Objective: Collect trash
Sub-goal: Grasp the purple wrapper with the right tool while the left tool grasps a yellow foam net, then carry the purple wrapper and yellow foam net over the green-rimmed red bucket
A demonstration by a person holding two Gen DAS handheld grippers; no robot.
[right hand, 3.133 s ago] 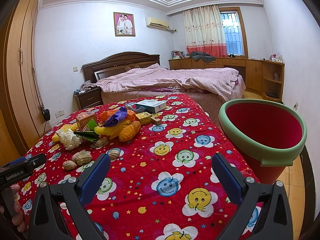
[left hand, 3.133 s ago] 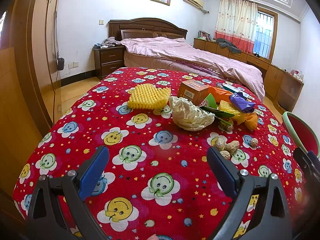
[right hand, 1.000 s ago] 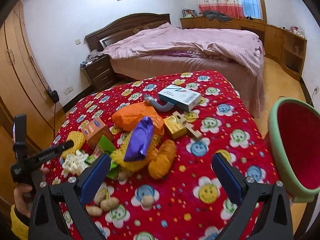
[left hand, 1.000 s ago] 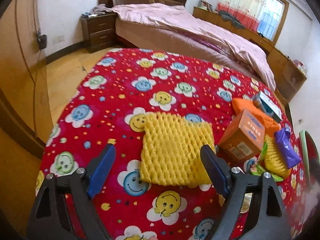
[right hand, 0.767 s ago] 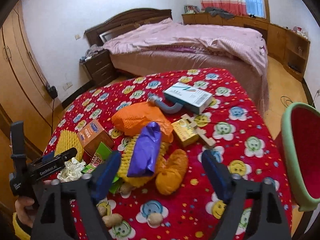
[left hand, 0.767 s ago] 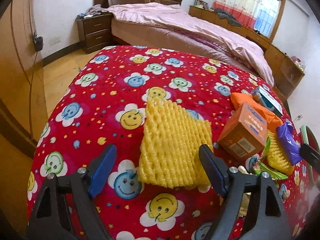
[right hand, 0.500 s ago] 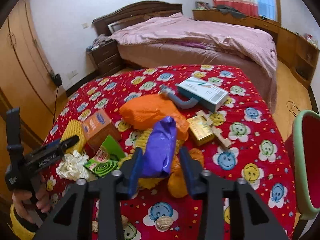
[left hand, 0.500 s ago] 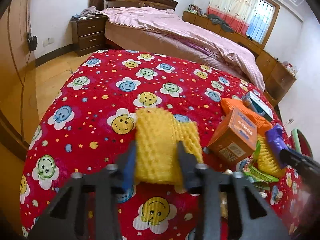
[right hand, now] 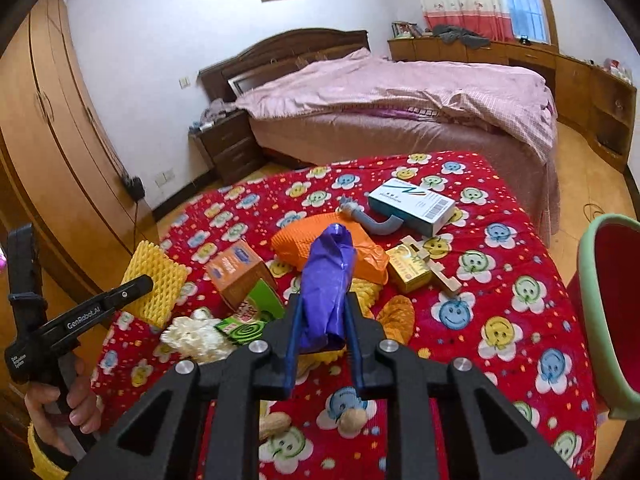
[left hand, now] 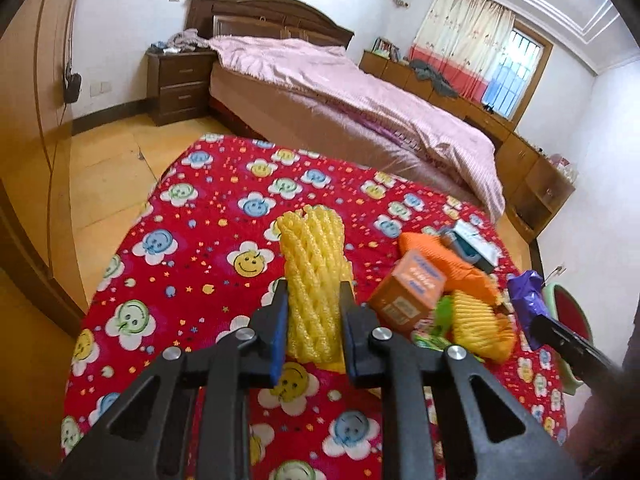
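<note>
Trash on the red quilt (left hand: 192, 264): left gripper (left hand: 313, 312) closing on soft, springy yellow foam netting (left hand: 314, 264), right gripper (right hand: 322, 320) closing on a light, crinkly purple wrapper (right hand: 328, 276), both gripped mid-body.

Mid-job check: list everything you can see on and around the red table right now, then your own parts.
foam net: 1, yellow, squeezed in left hand-held gripper
plastic bag: 1, purple, squeezed in right hand-held gripper
carton: 1, orange, mid-pile
orange bag: 1, behind purple bag
white box: 1, far side
pipe: 1, grey, beside white box
tissue: 1, white, near side
peanuts: few, tan, near edge
bin: 1, green and red, right of table
left hand-held gripper: jaws closing on net
right hand-held gripper: jaws closing on bag
</note>
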